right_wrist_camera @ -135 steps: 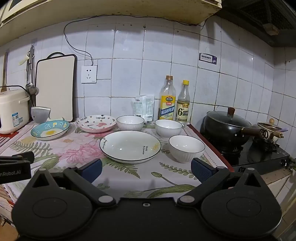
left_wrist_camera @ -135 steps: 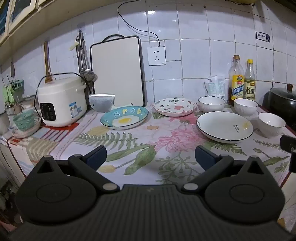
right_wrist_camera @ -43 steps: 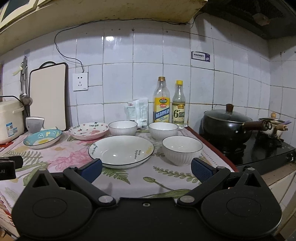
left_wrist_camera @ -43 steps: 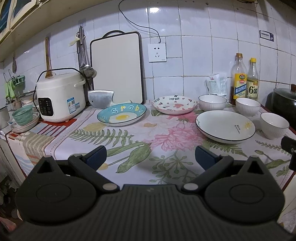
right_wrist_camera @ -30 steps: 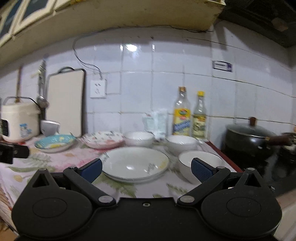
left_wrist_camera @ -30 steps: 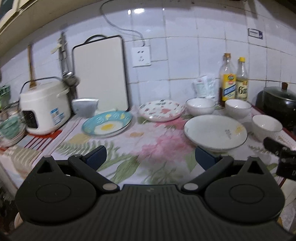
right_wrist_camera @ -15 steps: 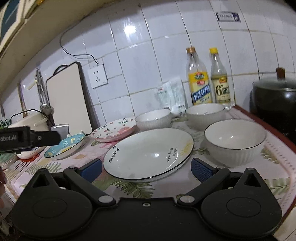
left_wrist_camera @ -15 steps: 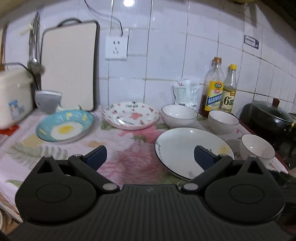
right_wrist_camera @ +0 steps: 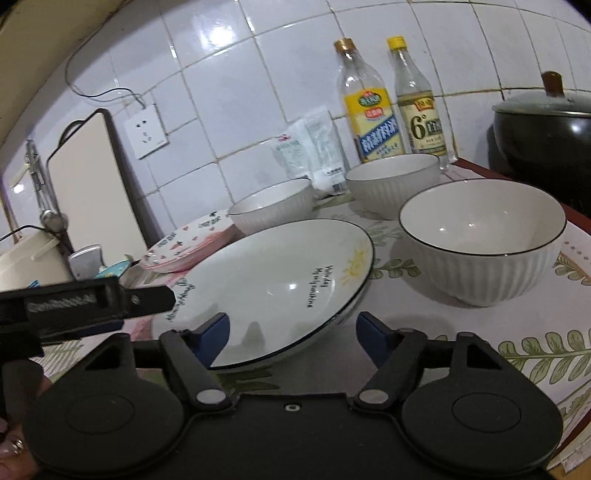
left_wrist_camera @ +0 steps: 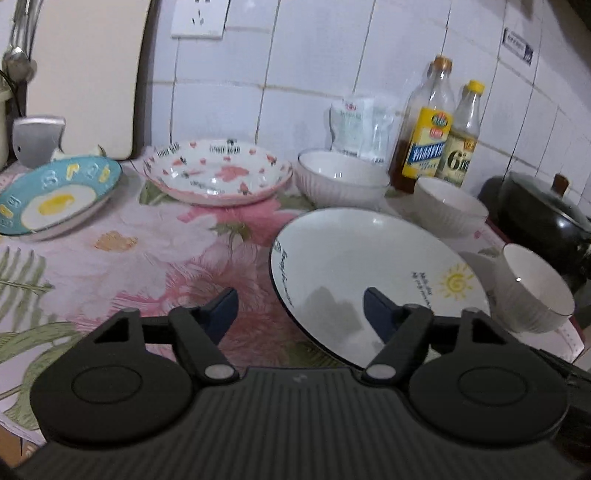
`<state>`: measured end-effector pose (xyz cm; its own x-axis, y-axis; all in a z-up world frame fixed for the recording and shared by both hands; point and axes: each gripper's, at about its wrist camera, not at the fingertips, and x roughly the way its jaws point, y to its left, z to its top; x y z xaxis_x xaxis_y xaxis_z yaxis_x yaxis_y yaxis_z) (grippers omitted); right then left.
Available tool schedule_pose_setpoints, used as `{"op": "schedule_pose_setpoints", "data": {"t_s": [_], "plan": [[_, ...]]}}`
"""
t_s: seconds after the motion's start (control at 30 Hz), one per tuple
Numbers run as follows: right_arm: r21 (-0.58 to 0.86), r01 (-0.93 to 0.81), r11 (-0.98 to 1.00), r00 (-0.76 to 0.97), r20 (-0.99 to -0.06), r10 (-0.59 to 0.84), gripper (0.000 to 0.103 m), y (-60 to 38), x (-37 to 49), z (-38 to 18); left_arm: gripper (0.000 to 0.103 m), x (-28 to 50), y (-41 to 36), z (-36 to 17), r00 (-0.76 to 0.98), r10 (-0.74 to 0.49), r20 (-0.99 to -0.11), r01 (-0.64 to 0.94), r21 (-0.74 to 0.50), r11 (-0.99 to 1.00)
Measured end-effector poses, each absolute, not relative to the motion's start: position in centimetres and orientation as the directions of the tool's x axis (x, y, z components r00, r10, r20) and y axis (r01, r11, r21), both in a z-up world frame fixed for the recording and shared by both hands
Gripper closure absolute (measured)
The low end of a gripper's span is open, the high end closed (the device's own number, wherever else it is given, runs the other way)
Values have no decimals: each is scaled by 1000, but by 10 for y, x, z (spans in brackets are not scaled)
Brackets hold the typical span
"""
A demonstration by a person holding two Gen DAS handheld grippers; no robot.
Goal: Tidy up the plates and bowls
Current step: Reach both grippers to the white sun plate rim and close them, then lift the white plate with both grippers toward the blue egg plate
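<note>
White plate (right_wrist_camera: 266,280) straddled by both hand-held grippers, jaws spread.

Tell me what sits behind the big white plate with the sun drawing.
Behind the big white plate stand two white bowls, then a plastic packet and two bottles at the tiled wall. The bowls hide the bottle bases.

Against the white tiled wall stand two bottles: a yellow-labelled oil bottle (left_wrist_camera: 424,136) and, just beside it on the right, a vinegar bottle (left_wrist_camera: 460,136) with a yellow cap. A clear plastic packet (left_wrist_camera: 360,127) leans left of them. At far right sits a black lidded pot (left_wrist_camera: 539,218). Upper left, a white cutting board (left_wrist_camera: 85,74) leans below a wall socket (left_wrist_camera: 199,18). A floral cloth (left_wrist_camera: 147,258) covers the desk.
</note>
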<state>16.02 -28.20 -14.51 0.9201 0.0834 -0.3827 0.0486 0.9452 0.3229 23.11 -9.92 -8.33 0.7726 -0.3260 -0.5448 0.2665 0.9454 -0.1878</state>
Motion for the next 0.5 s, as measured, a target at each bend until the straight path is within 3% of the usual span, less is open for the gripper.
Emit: {"op": "schedule_pose_setpoints", "data": {"t_s": [0.27, 0.4, 0.5], "plan": [[324, 79, 943, 911, -407, 64, 48, -288, 173, -149, 66, 247, -105, -97, 716, -336, -612, 265, -207, 942], [318, 85, 944, 907, -417, 58, 50, -288, 180, -148, 74, 249, -108, -101, 729, -316, -608, 250, -193, 949], [260, 112, 959, 905, -425, 9, 59, -284, 182, -147, 78, 248, -111, -101, 735, -310, -603, 245, -190, 951]]}}
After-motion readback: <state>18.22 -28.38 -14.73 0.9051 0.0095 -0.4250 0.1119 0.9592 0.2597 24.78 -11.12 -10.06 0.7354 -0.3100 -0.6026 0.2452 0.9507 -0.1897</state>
